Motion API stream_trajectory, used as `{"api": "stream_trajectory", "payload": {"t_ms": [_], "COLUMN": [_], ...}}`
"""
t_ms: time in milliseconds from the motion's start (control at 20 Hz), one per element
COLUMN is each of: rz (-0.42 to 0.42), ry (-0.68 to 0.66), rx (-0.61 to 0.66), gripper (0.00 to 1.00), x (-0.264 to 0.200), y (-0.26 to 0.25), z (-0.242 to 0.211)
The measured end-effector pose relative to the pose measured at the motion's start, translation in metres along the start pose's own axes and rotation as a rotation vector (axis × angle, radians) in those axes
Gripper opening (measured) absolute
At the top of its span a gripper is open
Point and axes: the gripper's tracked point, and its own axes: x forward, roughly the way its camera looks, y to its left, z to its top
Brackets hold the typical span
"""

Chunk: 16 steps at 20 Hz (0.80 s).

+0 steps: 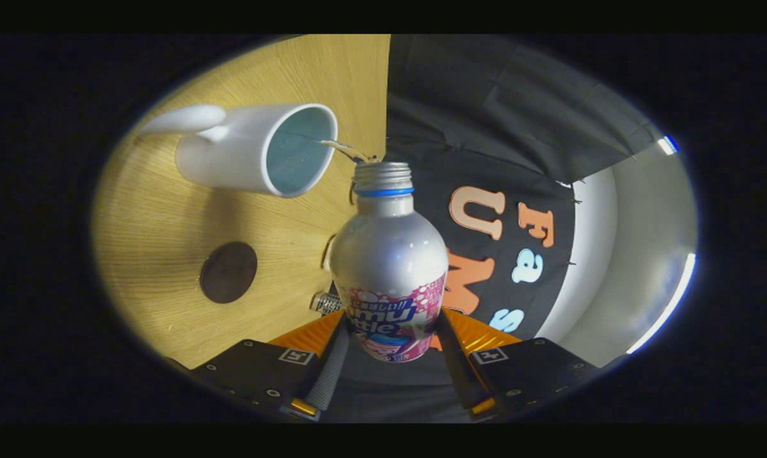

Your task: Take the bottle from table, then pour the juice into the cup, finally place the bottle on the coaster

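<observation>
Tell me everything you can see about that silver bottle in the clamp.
The silver metal-looking bottle with a pink printed label has a rounded body, a blue neck ring and an uncapped threaded mouth. It is tipped over, its mouth beside the rim of the white ceramic mug, and a thin stream runs from it into the mug. The gripper holds it, both fingers pressing its labelled lower body.

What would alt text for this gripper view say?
The gripper is shut on a tipped silver bottle, and a thin stream of liquid runs from its open mouth into a white mug on the wooden table. A dark round coaster lies nearby.
</observation>
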Motion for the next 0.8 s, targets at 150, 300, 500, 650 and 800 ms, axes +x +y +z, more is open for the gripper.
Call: {"api": "stream_trajectory", "payload": {"t_ms": [150, 300, 500, 650, 800], "rz": [-0.005, -0.004, 0.001, 0.006, 0.015], "ry": [0.001, 0.007, -0.005, -0.011, -0.010], "rx": [-0.022, -0.054, -0.090, -0.108, -0.132], "gripper": [0.74, 0.74, 0.74, 0.74, 0.74], "x": [0.0031, 0.0060, 0.0066, 0.0079, 0.0072], "y": [-0.0012, -0.0046, -0.0075, -0.0082, -0.0096], "z": [-0.0005, -0.0015, -0.0004, -0.0006, 0.0003]}}
